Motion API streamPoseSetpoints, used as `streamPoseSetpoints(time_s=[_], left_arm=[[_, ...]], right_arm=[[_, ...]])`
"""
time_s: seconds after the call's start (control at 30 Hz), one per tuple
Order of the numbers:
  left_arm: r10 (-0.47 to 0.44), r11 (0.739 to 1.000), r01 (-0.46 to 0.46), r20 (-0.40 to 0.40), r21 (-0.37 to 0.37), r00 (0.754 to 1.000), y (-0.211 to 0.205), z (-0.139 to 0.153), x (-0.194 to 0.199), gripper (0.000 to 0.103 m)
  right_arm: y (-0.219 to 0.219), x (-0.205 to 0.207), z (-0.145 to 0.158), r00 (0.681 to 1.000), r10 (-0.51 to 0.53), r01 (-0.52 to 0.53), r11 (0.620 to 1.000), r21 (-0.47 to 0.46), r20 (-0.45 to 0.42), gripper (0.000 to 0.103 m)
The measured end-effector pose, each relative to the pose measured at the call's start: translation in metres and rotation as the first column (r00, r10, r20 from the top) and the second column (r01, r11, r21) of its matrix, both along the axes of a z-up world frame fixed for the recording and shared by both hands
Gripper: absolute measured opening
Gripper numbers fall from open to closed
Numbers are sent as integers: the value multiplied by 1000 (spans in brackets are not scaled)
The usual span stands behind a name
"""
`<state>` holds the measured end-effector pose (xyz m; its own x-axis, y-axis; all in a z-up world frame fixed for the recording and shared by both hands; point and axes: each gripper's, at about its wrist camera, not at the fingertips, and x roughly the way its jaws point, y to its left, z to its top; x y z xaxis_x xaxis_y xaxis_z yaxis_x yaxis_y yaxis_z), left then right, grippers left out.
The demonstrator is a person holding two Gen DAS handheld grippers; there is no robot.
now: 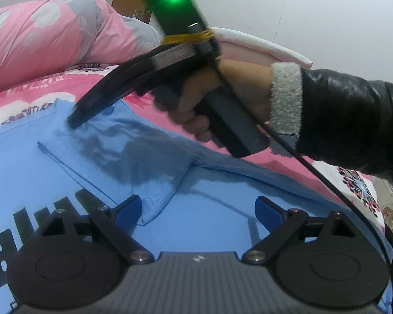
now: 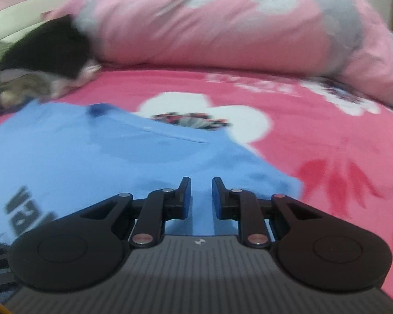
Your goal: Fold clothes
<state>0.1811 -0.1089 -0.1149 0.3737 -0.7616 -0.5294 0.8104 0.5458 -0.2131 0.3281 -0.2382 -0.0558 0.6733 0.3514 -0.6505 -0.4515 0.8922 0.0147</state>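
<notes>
Flat across the lower half of both views lies a light blue T-shirt [image 1: 170, 235] with black lettering, spread on a pink floral bedsheet [image 2: 327, 136], one sleeve [image 1: 123, 162] folded in over its chest. Above it, the left gripper [image 1: 197, 213] has its blue pads spread wide, empty. Seen from the right wrist, the right gripper [image 2: 201, 198] shows a narrow gap, pinching nothing. At the centre of the left wrist view a hand [image 1: 222, 91] in a black sleeve [image 1: 353, 120] grips it. Along the top lies a rolled pink quilt [image 2: 222, 26].
</notes>
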Motion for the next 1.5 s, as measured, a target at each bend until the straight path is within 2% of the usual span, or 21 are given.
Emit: streamPoseSetpoints(time_s=[0.07,0.17,0.33,0.43,0.53,0.63,0.8,0.9,1.0,1.07,1.13,1.17,1.23,1.3,1.37,1.43,1.47,1.5], left_arm=[[0,1000,0,-2,-3,1000,0,0,0,94],[1,1000,-1,-10,-13,1000,1,0,1,94],[2,1000,-3,-23,-31,1000,3,-1,2,94],[3,999,-4,-30,-34,1000,3,-1,2,94],[7,1000,-8,-32,-16,999,1,0,3,94],[15,1000,-15,-31,16,999,-1,1,3,94],[69,991,-65,-29,119,997,1,7,-12,95],[134,982,-126,-53,140,989,21,19,-27,94],[244,963,-238,-33,128,969,59,40,-44,94],[381,921,-378,-8,94,925,99,54,-59,95],[527,850,-526,-15,43,850,141,64,-70,95],[599,801,-599,-29,16,800,163,67,-74,95],[747,660,-751,-80,-33,660,209,68,-79,96],[837,532,-845,-124,-51,534,248,64,-79,96],[892,431,-902,-137,-39,432,280,56,-72,94],[933,337,-941,-124,-20,337,305,45,-60,88],[946,300,-954,-123,-10,299,315,40,-50,81],[951,279,-960,-137,-2,276,325,35,-42,73]], right_arm=[[20,5,-10,998,65,-66,997,-42,-18,17],[46,12,-18,994,111,-109,988,-106,12,17],[41,7,7,989,143,-145,989,28,45,16],[11,-17,28,996,61,-67,995,75,71,16],[-31,-59,42,994,-67,59,994,93,87,16],[-64,-108,47,980,-179,171,981,96,85,16],[-98,-183,50,945,-319,316,947,52,78,17],[-100,-200,52,940,-327,318,943,96,98,17],[-84,-198,58,948,-295,275,948,161,118,17],[-61,-193,67,962,-241,217,960,177,128,17],[-37,-188,75,973,-185,157,969,191,140,17],[-26,-185,80,977,-158,127,972,198,146,17],[2,-178,90,983,-96,63,976,207,156,17],[37,-167,107,987,-28,-5,979,205,157,17],[77,-155,123,988,47,-80,973,217,150,17],[116,-141,135,986,102,-130,964,233,130,21],[136,-134,141,985,123,-148,960,236,118,24],[155,-127,145,985,140,-161,959,233,106,25]])
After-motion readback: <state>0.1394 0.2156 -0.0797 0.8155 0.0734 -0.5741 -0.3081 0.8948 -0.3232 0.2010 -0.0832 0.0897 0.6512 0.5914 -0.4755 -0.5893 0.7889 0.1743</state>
